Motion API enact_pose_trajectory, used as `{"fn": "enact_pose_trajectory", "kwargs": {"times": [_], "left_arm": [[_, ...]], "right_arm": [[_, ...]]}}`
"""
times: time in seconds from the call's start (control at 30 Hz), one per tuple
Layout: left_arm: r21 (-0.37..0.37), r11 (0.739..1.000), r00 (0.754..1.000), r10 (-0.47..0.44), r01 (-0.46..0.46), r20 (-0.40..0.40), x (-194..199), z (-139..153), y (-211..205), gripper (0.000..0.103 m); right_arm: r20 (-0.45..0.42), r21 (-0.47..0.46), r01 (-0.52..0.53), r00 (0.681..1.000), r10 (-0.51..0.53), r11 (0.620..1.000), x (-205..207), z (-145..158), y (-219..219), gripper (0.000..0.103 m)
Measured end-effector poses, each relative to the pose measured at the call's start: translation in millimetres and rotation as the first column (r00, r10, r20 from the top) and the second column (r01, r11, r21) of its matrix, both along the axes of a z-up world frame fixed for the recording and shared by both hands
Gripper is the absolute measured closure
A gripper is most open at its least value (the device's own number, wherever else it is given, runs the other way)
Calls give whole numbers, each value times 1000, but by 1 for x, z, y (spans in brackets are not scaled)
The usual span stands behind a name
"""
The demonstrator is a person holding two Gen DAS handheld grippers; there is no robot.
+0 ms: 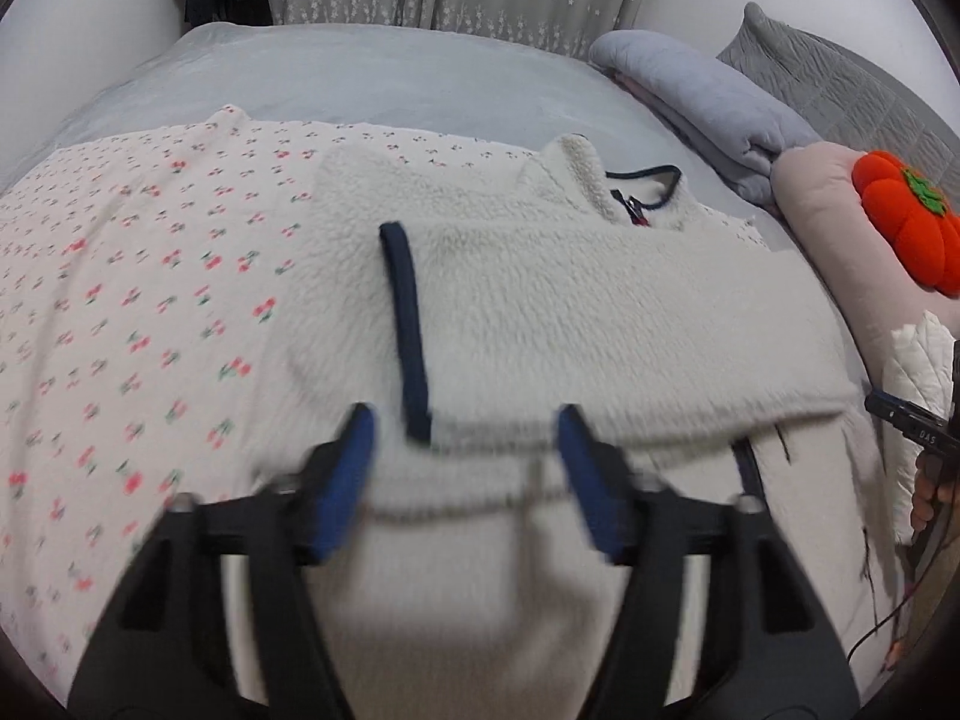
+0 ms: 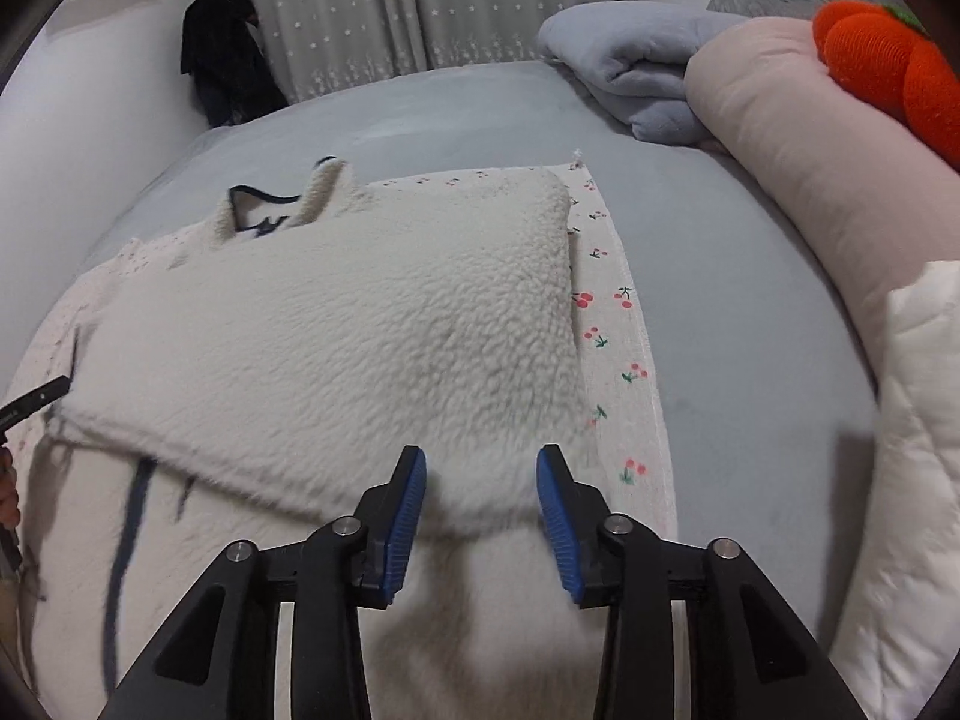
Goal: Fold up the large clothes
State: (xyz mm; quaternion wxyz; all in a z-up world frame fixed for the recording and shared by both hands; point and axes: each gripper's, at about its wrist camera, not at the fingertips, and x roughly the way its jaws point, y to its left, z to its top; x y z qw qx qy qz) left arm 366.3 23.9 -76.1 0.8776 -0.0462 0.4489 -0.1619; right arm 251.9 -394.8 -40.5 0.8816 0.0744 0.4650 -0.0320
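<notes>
A cream fleece jacket [image 1: 540, 300] with navy trim lies on a cherry-print cloth [image 1: 132, 300] on the bed. Its sleeve with a navy cuff [image 1: 405, 324] is folded across the body. My left gripper [image 1: 465, 420] is open, just above the jacket near the cuff's end, holding nothing. In the right wrist view the jacket [image 2: 336, 348] lies with its collar [image 2: 270, 210] at the far left. My right gripper [image 2: 480, 462] is open over the jacket's near right edge, beside the cherry-print cloth [image 2: 618, 330]. The other gripper's tip [image 2: 33, 399] shows at the left edge.
The bed has a grey sheet [image 1: 372, 78]. A folded grey blanket [image 1: 702, 96], a pink bolster [image 2: 798, 144], an orange pumpkin cushion [image 1: 912, 222] and a white quilt [image 2: 924, 420] lie along the right. Star curtains [image 2: 420, 6] and dark hanging clothes [image 2: 222, 54] stand behind.
</notes>
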Motion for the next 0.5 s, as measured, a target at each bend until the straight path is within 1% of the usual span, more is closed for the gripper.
{"fn": "enact_pose_trajectory", "kwargs": {"times": [0.03, 0.1, 0.13, 0.17, 0.23, 0.3, 0.4, 0.5], "left_arm": [[-8, 1000, 1000, -13, 13, -6, -14, 6, 6, 31], [-10, 1000, 999, -26, 25, -25, -36, 16, 14, 26], [-9, 1000, 999, -20, 20, -37, -51, 20, 22, 22], [-13, 1000, 999, -15, 14, -46, -61, 23, 28, 21], [-29, 1000, 997, -13, 11, -75, -83, 28, 39, 20], [-41, 999, 994, -12, 7, -111, -104, 28, 50, 20], [-60, 998, 990, 14, -23, -144, -138, 26, 67, 20], [-141, 989, 975, 5, -37, -221, -169, 16, 85, 20]], "right_arm": [[-1, 10, -5, 1000, 5, 1000, -11, 7, 1, 46], [9, 35, -16, 1000, 16, 999, -40, 26, 2, 40], [14, 52, -20, 1000, 19, 998, -53, 33, 1, 37], [20, 85, -22, 1000, 20, 996, -72, 41, -3, 36], [26, 138, -21, 1000, 17, 990, -98, 50, -8, 30], [26, 200, -25, 999, 21, 979, -130, 58, -12, 27], [25, 271, -31, 999, 25, 962, -173, 61, -13, 27], [20, 342, -40, 999, 36, 939, -210, 55, -8, 26]]}}
